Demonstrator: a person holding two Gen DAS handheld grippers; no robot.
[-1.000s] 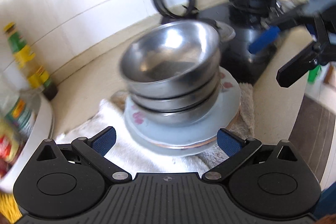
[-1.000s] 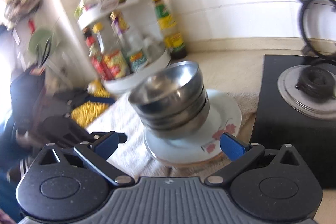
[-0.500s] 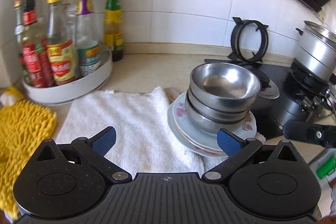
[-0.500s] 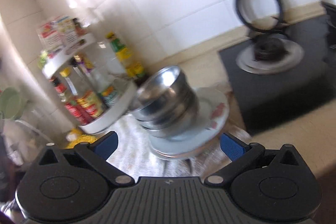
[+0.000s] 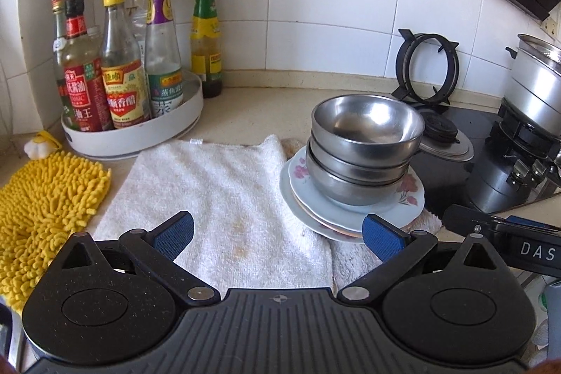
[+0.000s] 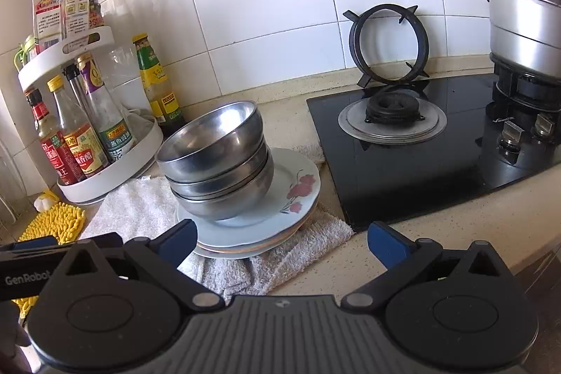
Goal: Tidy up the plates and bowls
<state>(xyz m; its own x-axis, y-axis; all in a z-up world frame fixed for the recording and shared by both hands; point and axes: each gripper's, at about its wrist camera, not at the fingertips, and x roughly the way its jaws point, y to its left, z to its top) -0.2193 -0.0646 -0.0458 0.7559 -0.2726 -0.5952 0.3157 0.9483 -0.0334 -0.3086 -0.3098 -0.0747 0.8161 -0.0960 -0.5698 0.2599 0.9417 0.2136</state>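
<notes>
We hold the left tool (image 5: 277, 235) and right tool (image 6: 280, 242) wide and empty, short of the steel bowls (image 5: 364, 149) nested on the stacked plates (image 6: 294, 195) on the counter's white towel (image 5: 217, 191), probably there to dry.

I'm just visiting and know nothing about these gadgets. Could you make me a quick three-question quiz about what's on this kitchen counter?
1. True or false: the steel bowls sit nested on the stack of flowered plates.
2. What lies under the plates: A) yellow mat B) white towel C) black hob?
3. Is the left gripper or right gripper holding anything?

Key
1. True.
2. B.
3. Neither; both are open and empty.
</notes>
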